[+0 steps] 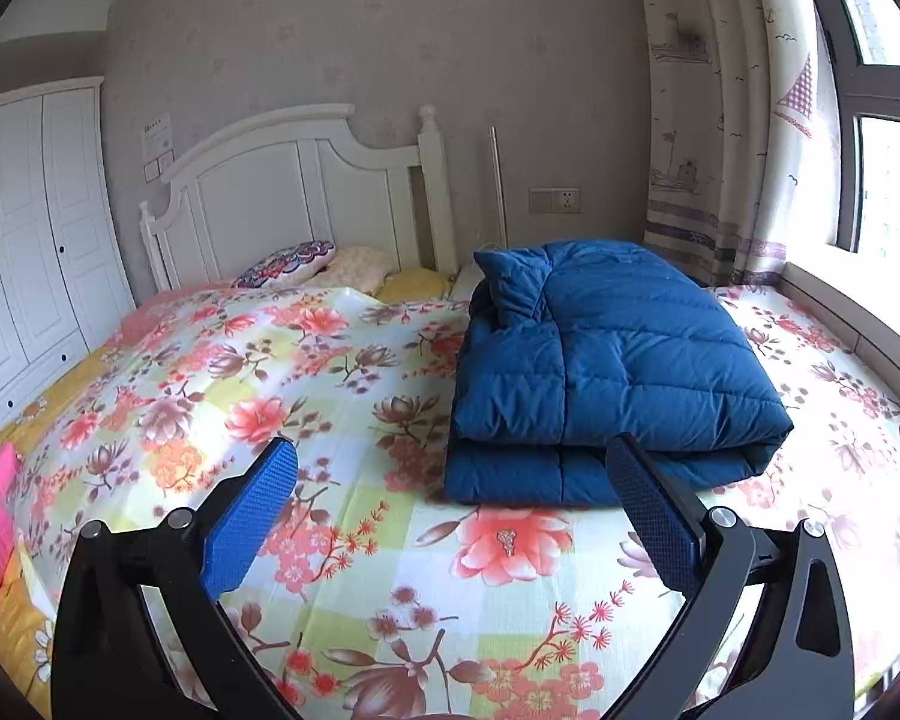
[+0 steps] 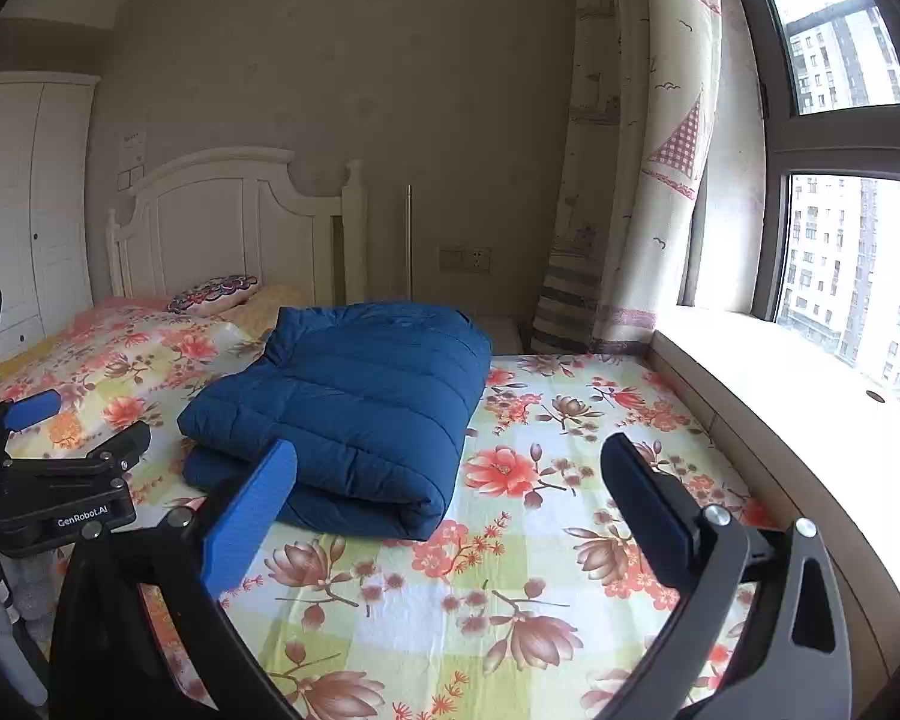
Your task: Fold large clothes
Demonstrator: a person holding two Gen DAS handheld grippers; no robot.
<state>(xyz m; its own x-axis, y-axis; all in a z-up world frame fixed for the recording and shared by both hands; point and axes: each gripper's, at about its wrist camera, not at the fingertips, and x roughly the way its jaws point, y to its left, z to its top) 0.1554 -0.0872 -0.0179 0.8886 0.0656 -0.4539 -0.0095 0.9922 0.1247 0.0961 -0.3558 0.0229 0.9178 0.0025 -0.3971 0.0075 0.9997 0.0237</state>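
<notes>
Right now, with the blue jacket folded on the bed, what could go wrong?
The puffy blue jacket might spring open, since both tongs, left and right, stand open and off it. Its loose flap at the far end could slip out. The left tongs are near its front edge and could nudge the bundle.

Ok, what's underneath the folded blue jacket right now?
The blue jacket lies folded on the floral bedsheet, and sheet shows all round it. Whatever sits directly beneath or inside its folds is covered.

"GenRobot.AI" in white on black body of left gripper (image 2: 33, 420) (right wrist view), wall notice (image 1: 157, 133) txt illegible
</notes>
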